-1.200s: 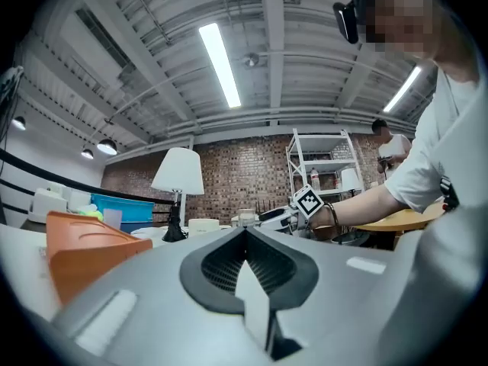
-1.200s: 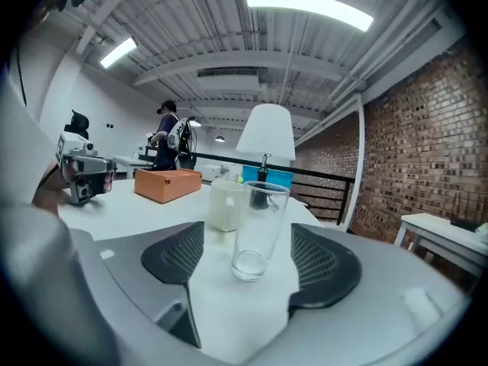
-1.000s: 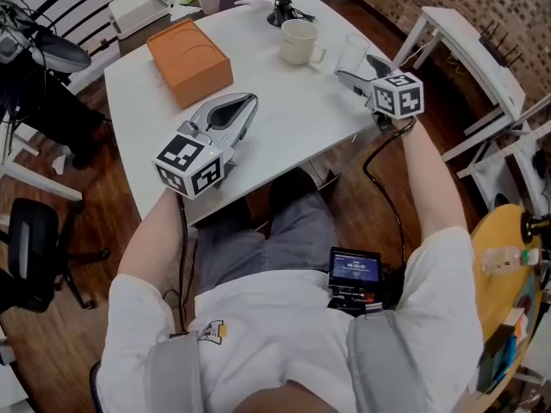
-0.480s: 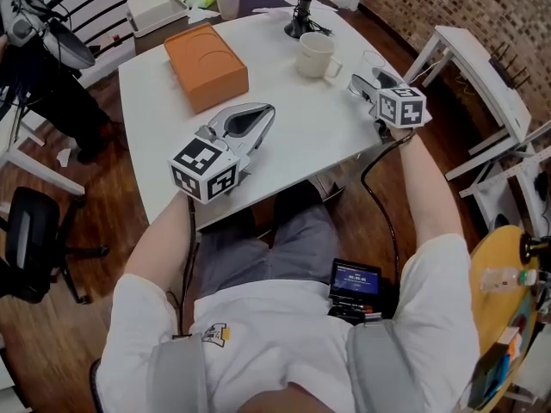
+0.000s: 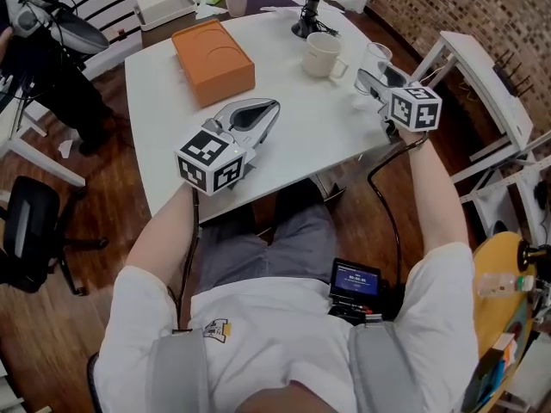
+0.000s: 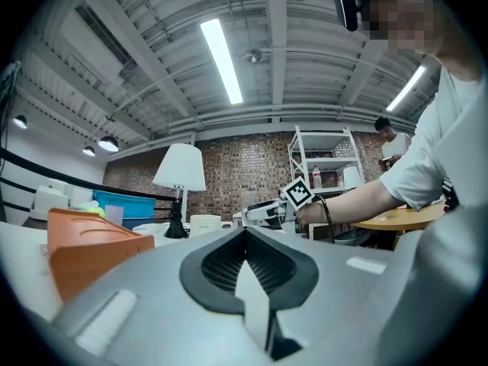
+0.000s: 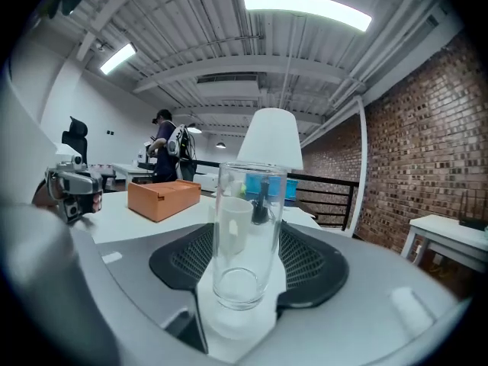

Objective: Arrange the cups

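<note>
Two cups far right: right gripper (image 5: pixel 371 75) has just been closing, now pinching clear glass (image 7: pixel 245 235) near white mug (image 5: pixel 323 54). Left gripper (image 6: pixel 245 233) pressed together, empty. Placement likely still left.

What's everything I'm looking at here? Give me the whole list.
table: one, white, in front of the seated person
box: one, orange, table's far left
mug: one, white, near the lamp
lamp: one, white shade, black base, table's far edge
glass: one, clear, upright between the right gripper's jaws
small cup: one, pale, on the dark surface beyond the table
office chair: one, black, floor at left
round table: one, wooden, lower right
left gripper: one, grey, jaws together, table's near left
right gripper: one, grey, table's right edge, jaws have just been closing and grip the glass
</note>
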Available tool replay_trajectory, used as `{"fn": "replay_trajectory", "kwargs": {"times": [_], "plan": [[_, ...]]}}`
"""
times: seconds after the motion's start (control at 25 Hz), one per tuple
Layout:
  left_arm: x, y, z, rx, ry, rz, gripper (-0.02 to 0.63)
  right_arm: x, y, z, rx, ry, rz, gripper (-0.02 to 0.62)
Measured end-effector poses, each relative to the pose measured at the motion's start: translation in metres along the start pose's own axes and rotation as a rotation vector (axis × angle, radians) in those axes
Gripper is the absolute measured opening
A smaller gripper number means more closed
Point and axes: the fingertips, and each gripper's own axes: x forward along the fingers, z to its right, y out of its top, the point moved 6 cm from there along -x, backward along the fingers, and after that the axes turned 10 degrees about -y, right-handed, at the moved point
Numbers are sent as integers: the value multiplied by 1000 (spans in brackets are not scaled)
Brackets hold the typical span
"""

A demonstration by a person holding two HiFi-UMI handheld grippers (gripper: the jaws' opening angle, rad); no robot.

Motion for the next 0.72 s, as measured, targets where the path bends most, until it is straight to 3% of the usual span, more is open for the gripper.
{"fn": "replay_trajectory", "kwargs": {"times": [0.36, 0.72], "plan": [[-25, 4, -22, 11, 89, 24, 0, -1, 59, -73, -29, 193, 74, 267], [-47, 5, -40, -10, 134, 38, 0, 57, 110, -165, -65, 372, 107, 265]]}}
